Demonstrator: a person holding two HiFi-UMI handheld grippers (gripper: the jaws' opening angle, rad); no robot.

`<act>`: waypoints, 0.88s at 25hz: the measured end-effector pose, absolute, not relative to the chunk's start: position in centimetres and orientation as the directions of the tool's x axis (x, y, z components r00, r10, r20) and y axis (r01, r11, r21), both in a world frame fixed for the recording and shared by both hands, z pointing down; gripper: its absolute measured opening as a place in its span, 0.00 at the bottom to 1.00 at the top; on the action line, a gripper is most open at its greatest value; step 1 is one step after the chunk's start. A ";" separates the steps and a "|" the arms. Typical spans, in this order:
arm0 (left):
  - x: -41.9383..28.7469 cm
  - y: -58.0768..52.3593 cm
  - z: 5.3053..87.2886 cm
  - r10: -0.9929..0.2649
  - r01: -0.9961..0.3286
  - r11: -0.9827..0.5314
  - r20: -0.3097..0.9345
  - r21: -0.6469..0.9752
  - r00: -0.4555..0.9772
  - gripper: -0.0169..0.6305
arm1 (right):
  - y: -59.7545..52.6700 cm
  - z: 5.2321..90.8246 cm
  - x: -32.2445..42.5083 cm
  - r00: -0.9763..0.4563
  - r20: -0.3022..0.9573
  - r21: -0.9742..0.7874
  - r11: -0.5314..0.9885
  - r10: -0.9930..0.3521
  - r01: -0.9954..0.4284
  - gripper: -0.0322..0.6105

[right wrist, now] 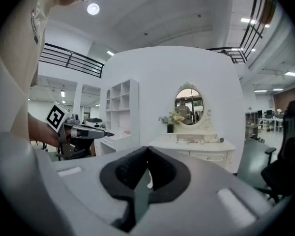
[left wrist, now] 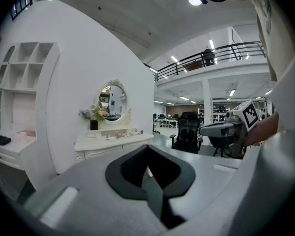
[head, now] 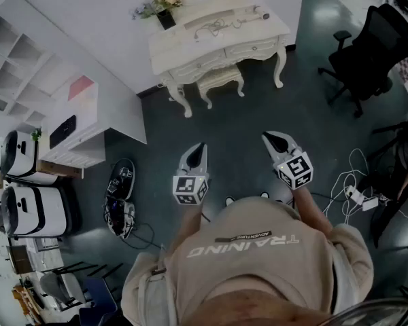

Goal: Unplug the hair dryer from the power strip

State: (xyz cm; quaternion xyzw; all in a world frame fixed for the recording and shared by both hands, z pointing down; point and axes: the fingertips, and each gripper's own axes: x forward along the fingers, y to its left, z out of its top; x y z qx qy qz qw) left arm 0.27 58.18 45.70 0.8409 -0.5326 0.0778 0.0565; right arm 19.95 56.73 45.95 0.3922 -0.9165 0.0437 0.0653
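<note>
Left gripper (head: 199,146) and right gripper (head: 270,138), jaws closed on nothing, hover before the carved white dressing table (head: 183,49), whose right end bears the small hair dryer (head: 257,12) lying lengthwise along the top.

Bare dark floor (head: 239,121) runs open ahead of left gripper (head: 198,147) and right gripper (head: 273,139), up to dressing table (head: 190,46); stool (head: 219,79) blocks its underside. Right side: office chair (head: 366,49), white cables (head: 345,179) and power strip (head: 360,197) on floor. Left side: shelf unit (head: 85,138), dark gear with cords (head: 120,194) beside it.
</note>
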 end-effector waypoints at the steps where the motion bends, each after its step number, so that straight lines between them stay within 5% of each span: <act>1: 0.2 58.3 45.7 -0.888 -0.906 -0.422 0.189 0.028 0.420 0.04 | 56.8 46.1 19.9 -0.686 0.157 -0.030 0.691 -0.711 -0.723 0.05; 22: -5.9 56.8 49.7 -0.850 -0.888 -0.450 0.258 0.097 0.459 0.04 | 54.3 47.2 13.1 -0.686 0.176 -0.031 0.693 -0.706 -0.720 0.05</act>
